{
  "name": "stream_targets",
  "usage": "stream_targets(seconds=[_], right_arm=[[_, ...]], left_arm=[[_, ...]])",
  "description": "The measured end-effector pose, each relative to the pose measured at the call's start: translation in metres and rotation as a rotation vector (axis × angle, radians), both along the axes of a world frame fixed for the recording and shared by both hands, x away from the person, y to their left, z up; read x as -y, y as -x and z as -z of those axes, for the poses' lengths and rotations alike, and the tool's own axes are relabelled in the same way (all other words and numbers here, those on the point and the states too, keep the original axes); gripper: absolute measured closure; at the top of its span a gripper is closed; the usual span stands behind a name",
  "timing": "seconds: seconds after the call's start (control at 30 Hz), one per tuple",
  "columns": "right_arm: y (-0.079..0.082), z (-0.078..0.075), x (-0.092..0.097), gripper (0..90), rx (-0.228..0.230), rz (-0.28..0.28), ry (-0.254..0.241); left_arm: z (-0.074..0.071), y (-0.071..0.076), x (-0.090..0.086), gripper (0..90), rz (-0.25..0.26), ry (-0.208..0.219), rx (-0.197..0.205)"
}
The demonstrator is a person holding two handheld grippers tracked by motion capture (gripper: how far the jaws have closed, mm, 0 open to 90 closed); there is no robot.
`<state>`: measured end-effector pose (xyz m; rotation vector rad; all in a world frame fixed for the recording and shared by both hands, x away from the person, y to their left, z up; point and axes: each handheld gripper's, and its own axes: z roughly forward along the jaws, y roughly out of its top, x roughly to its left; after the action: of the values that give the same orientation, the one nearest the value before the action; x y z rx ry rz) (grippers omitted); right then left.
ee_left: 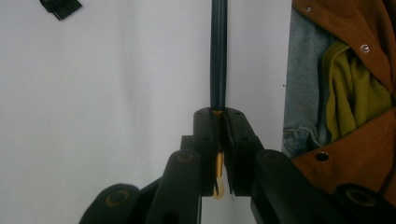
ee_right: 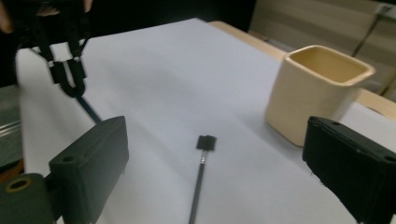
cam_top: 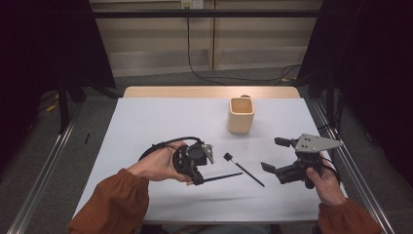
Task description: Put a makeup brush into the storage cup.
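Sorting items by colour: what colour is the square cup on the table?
Pale cream-yellow; the cup shows best in the right gripper view.

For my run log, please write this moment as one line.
left claw: shut on stick | right claw: open, nothing held | brush: lying on table | cup: upright, far side

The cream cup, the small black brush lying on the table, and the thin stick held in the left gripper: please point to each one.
cream cup [cam_top: 241,119], high view, front wall.
small black brush [ee_right: 205,142], right gripper view, its head.
thin stick [ee_left: 218,56], left gripper view, middle of the shaft.
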<state>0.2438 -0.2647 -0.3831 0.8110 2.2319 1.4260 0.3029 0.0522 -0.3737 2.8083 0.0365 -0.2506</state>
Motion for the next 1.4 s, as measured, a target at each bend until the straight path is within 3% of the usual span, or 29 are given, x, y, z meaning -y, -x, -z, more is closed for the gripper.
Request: stream_targets(seconds=[0.07, 0.17, 0.27, 0.43, 0.47, 0.5, 0.57, 0.67, 0.73, 0.8, 0.93, 1.03, 1.1, 1.13, 1.37, 1.4], right_arm=[[-0.002, -0.002, -0.002, 6.0, -0.014, -0.020, 0.008], [-0.008, -0.006, -0.010, 3.5, -0.074, -0.102, 0.024], [-0.010, -0.007, -0.014, 4.1, -0.094, -0.141, 0.032], [-0.018, -0.010, -0.026, 1.3, -0.172, -0.265, 0.066], [-0.018, -0.010, -0.026, 1.3, -0.172, -0.265, 0.066], [-0.020, -0.011, -0.031, 2.5, -0.184, -0.290, 0.102], [-0.020, -0.011, -0.034, 3.1, -0.186, -0.310, 0.114], [-0.025, -0.011, -0.043, 2.2, -0.219, -0.395, 0.162], [-0.025, -0.011, -0.046, 2.6, -0.228, -0.409, 0.176], [-0.028, -0.011, -0.054, 5.2, -0.259, -0.438, 0.237], [-0.031, -0.009, -0.061, 5.6, -0.280, -0.461, 0.283], [-0.034, -0.008, -0.069, 9.2, -0.305, -0.489, 0.344], [-0.035, -0.008, -0.071, 11.6, -0.310, -0.501, 0.352], [-0.036, -0.009, -0.074, 16.8, -0.322, -0.515, 0.365], [-0.039, -0.007, -0.083, 26.9, -0.358, -0.571, 0.447], [-0.040, -0.007, -0.084, 32.4, -0.354, -0.569, 0.469]], left_arm=[[0.000, 0.000, 0.000, 84.4, 0.003, -0.004, 0.003], [0.001, 0.000, 0.001, 84.4, 0.004, -0.009, 0.003], [0.002, 0.000, 0.002, 84.4, 0.016, -0.019, 0.004], [0.004, 0.001, 0.005, 84.4, 0.016, -0.032, 0.012], [0.004, 0.001, 0.005, 84.4, 0.016, -0.032, 0.012], [0.005, 0.001, 0.005, 84.4, 0.019, -0.032, 0.011], [0.005, 0.001, 0.006, 84.4, 0.014, -0.030, 0.010], [0.005, 0.001, 0.006, 84.4, 0.029, -0.044, 0.007], [0.004, 0.001, 0.006, 84.4, 0.032, -0.050, 0.009], [0.004, 0.001, 0.007, 84.4, 0.028, -0.050, 0.007], [0.004, 0.002, 0.007, 84.4, 0.026, -0.054, 0.013], [0.003, 0.002, 0.008, 84.4, 0.031, -0.063, 0.013], [0.003, 0.002, 0.008, 84.4, 0.038, -0.066, 0.015], [0.003, 0.002, 0.007, 84.4, 0.041, -0.060, 0.020], [0.003, 0.002, 0.009, 84.4, 0.035, -0.078, 0.019], [0.003, 0.003, 0.009, 84.4, 0.026, -0.064, 0.025]])
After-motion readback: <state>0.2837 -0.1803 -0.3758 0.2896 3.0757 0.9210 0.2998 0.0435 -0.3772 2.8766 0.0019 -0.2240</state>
